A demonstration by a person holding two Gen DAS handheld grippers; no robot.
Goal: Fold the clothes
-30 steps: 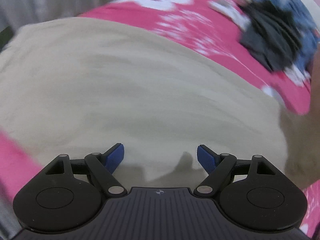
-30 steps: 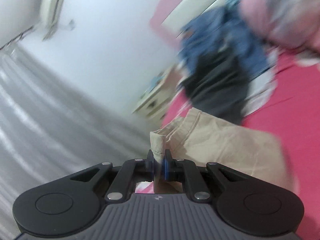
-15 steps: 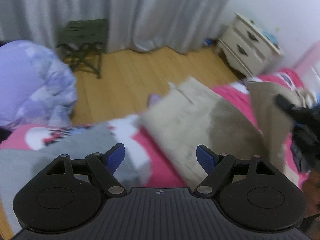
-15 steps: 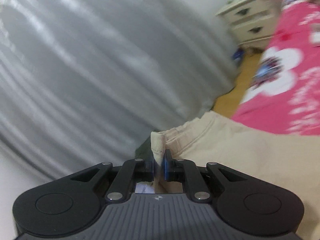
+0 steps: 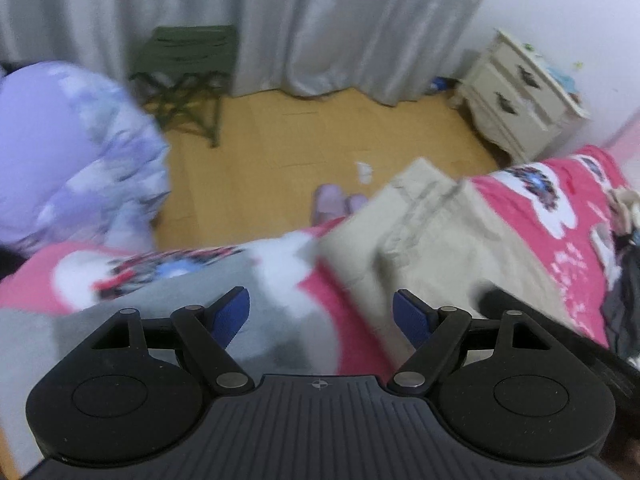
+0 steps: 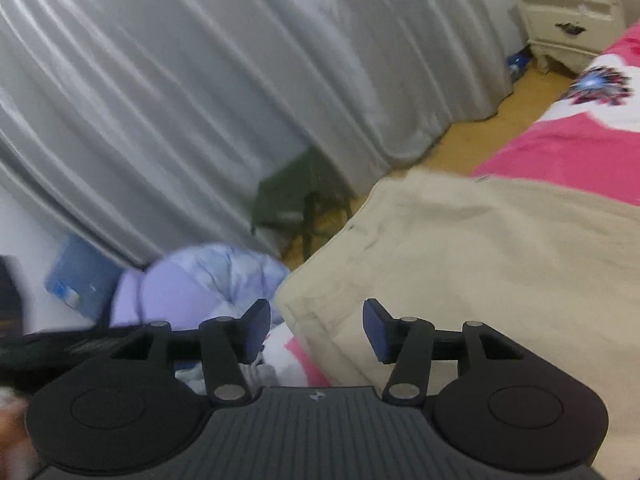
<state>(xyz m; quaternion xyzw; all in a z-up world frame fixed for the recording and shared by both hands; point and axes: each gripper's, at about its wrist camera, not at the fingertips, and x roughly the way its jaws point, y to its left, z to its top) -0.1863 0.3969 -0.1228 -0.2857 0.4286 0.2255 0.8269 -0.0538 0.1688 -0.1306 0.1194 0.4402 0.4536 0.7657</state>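
Pink bed [image 6: 560, 148]: right tool [image 6: 316, 330] just released beige trousers [image 6: 480, 260].

Beige trousers [image 5: 448, 236] lie folded over on the pink bedspread [image 5: 560, 216], waistband end at the bed's edge nearest the floor, cloth somewhat rumpled.

no readable text, labels, brands or numbers anywhere, print on the bedspread too blurred

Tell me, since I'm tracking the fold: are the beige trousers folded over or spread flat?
Folded over: the beige trousers show doubled layers at the near edge, on the pink bedspread.
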